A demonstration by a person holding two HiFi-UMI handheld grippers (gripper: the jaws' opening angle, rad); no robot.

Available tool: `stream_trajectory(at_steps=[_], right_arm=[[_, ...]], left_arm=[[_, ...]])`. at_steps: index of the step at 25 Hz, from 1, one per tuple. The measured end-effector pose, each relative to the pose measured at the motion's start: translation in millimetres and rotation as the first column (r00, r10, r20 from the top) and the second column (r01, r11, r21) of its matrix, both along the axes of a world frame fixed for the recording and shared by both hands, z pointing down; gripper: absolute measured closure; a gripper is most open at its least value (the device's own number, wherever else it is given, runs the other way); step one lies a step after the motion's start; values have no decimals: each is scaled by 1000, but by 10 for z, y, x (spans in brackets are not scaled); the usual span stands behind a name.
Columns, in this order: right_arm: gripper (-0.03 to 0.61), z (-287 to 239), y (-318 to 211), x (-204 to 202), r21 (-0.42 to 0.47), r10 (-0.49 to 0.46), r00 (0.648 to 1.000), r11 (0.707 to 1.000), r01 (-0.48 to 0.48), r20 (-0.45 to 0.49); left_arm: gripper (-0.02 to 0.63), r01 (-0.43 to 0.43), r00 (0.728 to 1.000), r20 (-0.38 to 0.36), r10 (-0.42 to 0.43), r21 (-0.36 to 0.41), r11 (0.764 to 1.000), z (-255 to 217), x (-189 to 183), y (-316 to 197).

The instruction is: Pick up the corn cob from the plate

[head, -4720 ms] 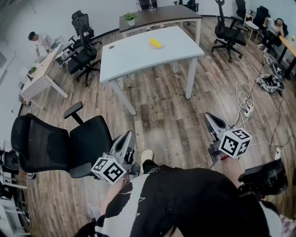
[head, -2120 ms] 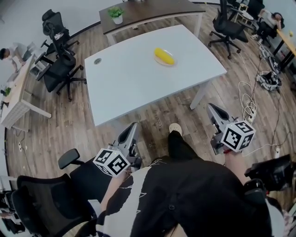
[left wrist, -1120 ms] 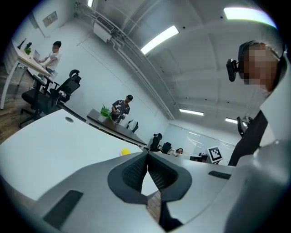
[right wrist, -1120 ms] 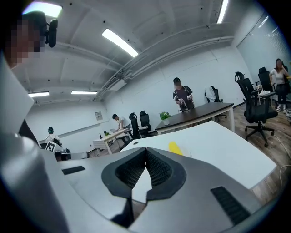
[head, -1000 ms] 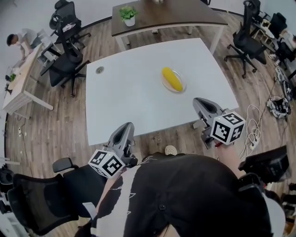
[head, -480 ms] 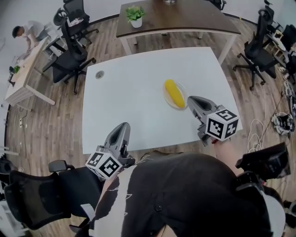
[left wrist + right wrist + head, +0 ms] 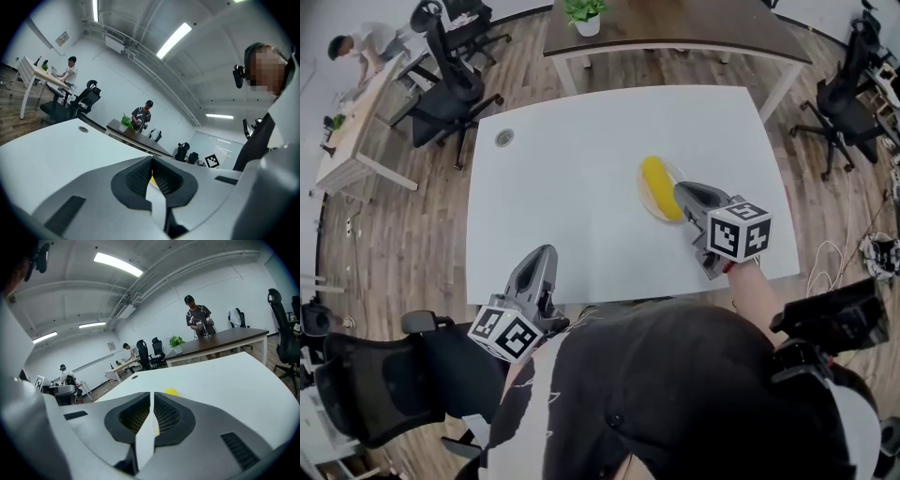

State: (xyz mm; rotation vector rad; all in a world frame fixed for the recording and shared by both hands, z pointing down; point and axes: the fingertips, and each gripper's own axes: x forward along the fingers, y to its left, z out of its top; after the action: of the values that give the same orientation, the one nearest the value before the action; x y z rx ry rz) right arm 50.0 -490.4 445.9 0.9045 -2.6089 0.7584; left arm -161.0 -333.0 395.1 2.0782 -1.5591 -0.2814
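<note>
Open office, wood floor [image 7: 412, 244], white table [image 7: 572, 178] right in front of me w/ a round cable hole [image 7: 504, 138] near its far-left corner. Corn cob [image 7: 657, 185] lies on a small plate [image 7: 645, 202] on the table's right half, yellow, long axis running roughly away from me. My right hand-held gripper [image 7: 680, 188] is out over the table, pointing at the cob, tip just beside it at the plate's rim; can't tell if it touches. In the right gripper view the jaws are clenched tight w/ nothing in them, cob [image 7: 171, 392] showing just past the tip. My left hand-held gripper [image 7: 546, 251] sits over the table's near edge, well apart from the plate. In the left gripper view its jaws are pressed together too, empty, only a thin yellow sliver visible beyond them. Behind the white table: a dark table [image 7: 694, 33] w/ a potted plant [image 7: 586, 13]. Black office chairs [image 7: 455, 89] on the left and on the far right, one more low at my left side. A person [image 7: 356, 47] sits at a light desk top left; both gripper views show another person [image 7: 199, 322] standing behind the dark table. Strip lights [image 7: 118, 264] overhead.
</note>
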Motion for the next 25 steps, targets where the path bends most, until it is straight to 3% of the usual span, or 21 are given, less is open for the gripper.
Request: stream_trajectory(at_steps=[7, 11, 18, 25], right_arm=[[556, 374, -116, -22, -26, 27, 997, 999, -28, -69], [419, 589, -142, -51, -84, 11, 995, 996, -19, -96], [382, 899, -212, -70, -117, 18, 982, 992, -40, -186], [342, 1103, -159, -156, -123, -35, 953, 992, -3, -302]], left_arm=[[600, 44, 999, 6, -44, -28, 999, 98, -69, 83], [600, 58, 998, 8, -58, -46, 997, 133, -72, 107], [600, 63, 998, 21, -62, -57, 996, 143, -102, 166], [600, 72, 997, 19, -71, -75, 995, 187, -122, 250]])
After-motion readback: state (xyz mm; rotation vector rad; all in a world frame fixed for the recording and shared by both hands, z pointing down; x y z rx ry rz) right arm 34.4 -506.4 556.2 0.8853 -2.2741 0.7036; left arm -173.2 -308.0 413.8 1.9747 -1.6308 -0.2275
